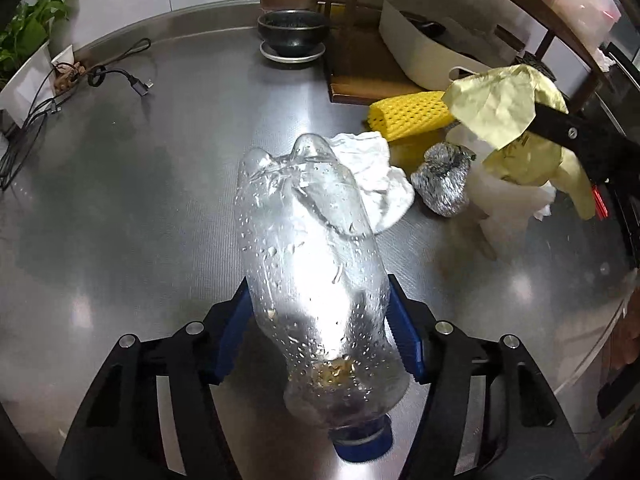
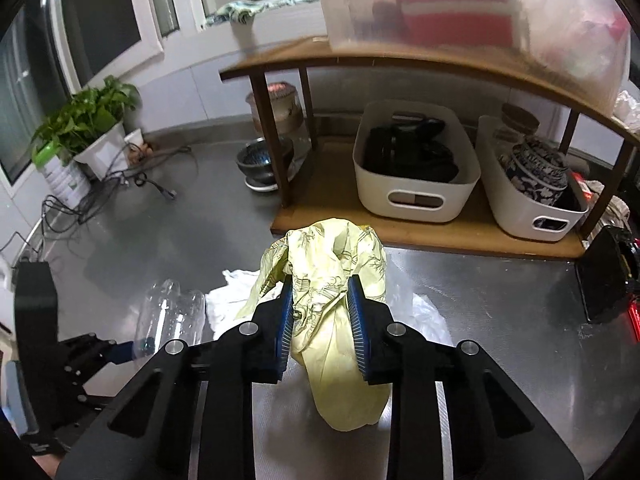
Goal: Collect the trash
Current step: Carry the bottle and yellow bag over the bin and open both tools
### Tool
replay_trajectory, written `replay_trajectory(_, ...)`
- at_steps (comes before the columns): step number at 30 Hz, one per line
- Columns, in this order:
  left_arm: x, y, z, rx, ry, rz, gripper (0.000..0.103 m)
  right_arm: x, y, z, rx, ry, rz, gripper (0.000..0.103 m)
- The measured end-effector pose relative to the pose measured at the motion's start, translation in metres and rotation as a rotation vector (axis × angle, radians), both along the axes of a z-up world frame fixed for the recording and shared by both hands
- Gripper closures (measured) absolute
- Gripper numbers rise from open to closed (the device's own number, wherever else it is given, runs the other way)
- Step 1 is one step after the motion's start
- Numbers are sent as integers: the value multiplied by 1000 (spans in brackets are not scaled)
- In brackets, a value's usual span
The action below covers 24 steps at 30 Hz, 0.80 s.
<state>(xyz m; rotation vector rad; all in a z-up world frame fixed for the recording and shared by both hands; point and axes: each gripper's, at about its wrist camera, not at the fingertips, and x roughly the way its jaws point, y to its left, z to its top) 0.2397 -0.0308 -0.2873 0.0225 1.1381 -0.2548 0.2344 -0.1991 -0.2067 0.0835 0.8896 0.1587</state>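
Left tongs clamped on crushed clear bottle, blue cap twd camera, lifted over bench mid. Right tongs gripping pale yellow wrapper. Beyond: white tissue, foil ball, yellow foam net nr shelf edge.
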Motion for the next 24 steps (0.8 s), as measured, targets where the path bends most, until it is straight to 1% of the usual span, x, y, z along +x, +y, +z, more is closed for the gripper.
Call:
replay_trajectory(3,-12,-2,10,4,-20,0,43,-13,-5,11,11,-17,2,76)
replay_trajectory(8,-43,-7,26,-2,-51,10,44,-44,-13,28,21,-43,5,76)
replay_trajectory(16,-108,-14,40,-3,-79,4,44,-112,-27,51,31,-71,8,76)
replay_trajectory(20,-140,-22,44,1,-87,-9,44,-145,-33,53,41,-69,4,76)
replay_trajectory(24,-171,-30,46,8,-90,-34,44,-182,-40,46,62,-42,-14,76)
